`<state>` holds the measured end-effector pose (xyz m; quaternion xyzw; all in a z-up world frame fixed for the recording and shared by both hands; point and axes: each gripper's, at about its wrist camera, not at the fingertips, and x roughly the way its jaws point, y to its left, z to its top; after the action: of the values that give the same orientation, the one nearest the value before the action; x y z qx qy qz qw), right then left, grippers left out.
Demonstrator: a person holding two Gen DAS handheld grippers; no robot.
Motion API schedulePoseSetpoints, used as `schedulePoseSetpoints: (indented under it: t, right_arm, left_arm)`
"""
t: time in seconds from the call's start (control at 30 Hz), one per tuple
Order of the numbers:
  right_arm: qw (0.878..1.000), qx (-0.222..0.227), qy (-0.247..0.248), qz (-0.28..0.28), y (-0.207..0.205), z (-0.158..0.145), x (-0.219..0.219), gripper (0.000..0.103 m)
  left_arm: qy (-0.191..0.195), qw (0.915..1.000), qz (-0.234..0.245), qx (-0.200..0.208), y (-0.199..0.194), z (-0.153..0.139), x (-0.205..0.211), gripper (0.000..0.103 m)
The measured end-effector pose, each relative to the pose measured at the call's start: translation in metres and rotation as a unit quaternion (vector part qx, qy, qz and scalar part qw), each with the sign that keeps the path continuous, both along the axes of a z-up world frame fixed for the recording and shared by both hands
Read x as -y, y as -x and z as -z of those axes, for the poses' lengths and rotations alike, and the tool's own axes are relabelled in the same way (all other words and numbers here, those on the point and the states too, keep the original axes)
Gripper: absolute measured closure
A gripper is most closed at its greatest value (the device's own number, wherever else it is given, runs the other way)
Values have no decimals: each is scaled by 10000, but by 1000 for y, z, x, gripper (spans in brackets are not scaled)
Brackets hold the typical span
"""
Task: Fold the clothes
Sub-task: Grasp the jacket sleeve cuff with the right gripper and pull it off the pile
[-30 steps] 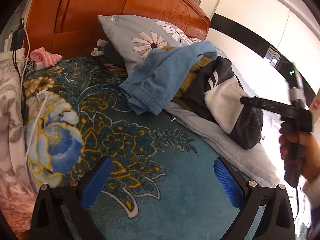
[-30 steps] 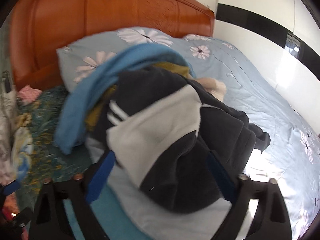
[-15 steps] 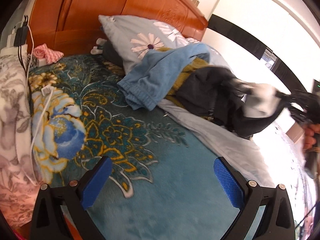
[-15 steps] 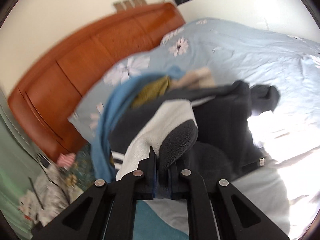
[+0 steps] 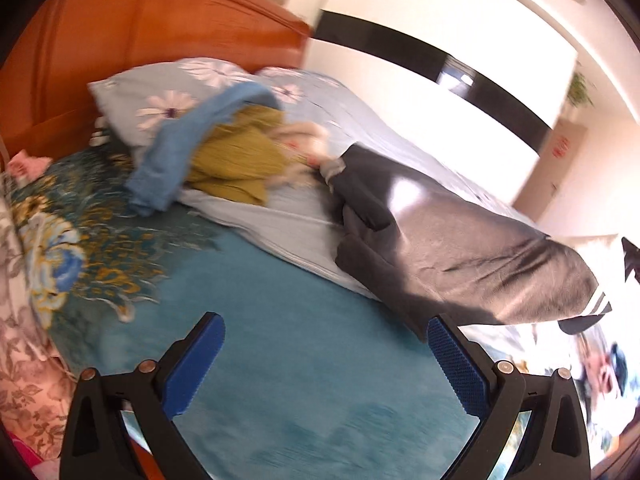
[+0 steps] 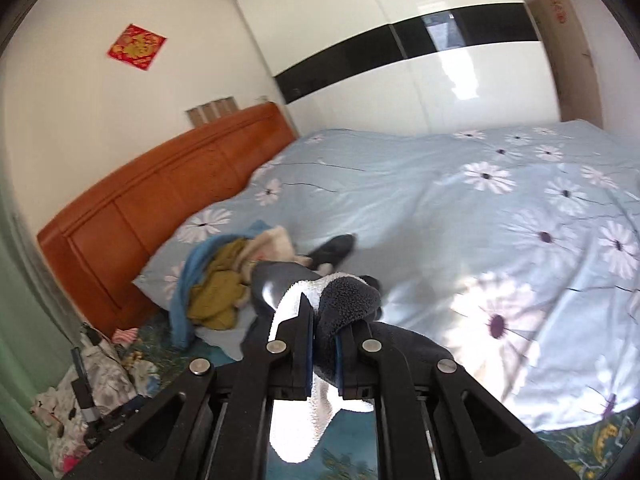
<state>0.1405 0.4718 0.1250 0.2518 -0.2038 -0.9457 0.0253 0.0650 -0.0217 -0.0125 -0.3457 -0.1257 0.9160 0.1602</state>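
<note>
A bedroom: an orange wooden headboard point(image 5: 132, 40) backs a bed laid with a teal floral blanket point(image 5: 280, 360) on the near side and a pale blue daisy-print duvet point(image 6: 500, 200) beyond, with a white wardrobe point(image 6: 400, 80) crossed by a black band behind.

At the left, a daisy pillow point(image 5: 160, 96) carries the remaining heap: a blue garment point(image 5: 172, 160) draped over a mustard-yellow garment point(image 5: 240, 164), with something cream-coloured, too blurred to name, just beside them.

The left gripper point(image 5: 324, 364) hovers over the teal blanket with its blue-padded jaws spread wide and nothing between them.

Further right, the dark grey and white fleece garment point(image 5: 460, 248) hangs stretched off the heap toward the right, its striped cuff end point(image 5: 598, 304) uppermost at the frame's edge. The right gripper point(image 6: 322, 344) has its jaws closed tight on a bunched fold of that fleece, grey pile and white lining bulging above them.

The step in hand looks like pulling this garment free to spread it flat for folding. To do it well, the right gripper should carry the fleece over the bare teal area, well apart from the heap, so the trailing end does not drag the yellow piece along. The left gripper should take an opposite edge, not a thick bunch, so both can tension the cloth and lay it without wrinkles.
</note>
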Motion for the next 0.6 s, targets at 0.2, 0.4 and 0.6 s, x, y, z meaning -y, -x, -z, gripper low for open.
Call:
schedulePoseSetpoints:
  t: [0.2, 0.4, 0.6]
  right_arm:
    - [9903, 194, 458, 1295, -62, 46, -112, 95]
    - [9738, 644, 824, 2020, -91, 106, -180, 95]
    - [9715, 1297, 783, 1825, -79, 164, -181, 94]
  left_arm:
    - [354, 9984, 433, 75, -8, 0, -56, 0]
    - [639, 9949, 761, 141, -8, 4, -100, 0]
    - [917, 9890, 1125, 286, 7, 13, -133, 0]
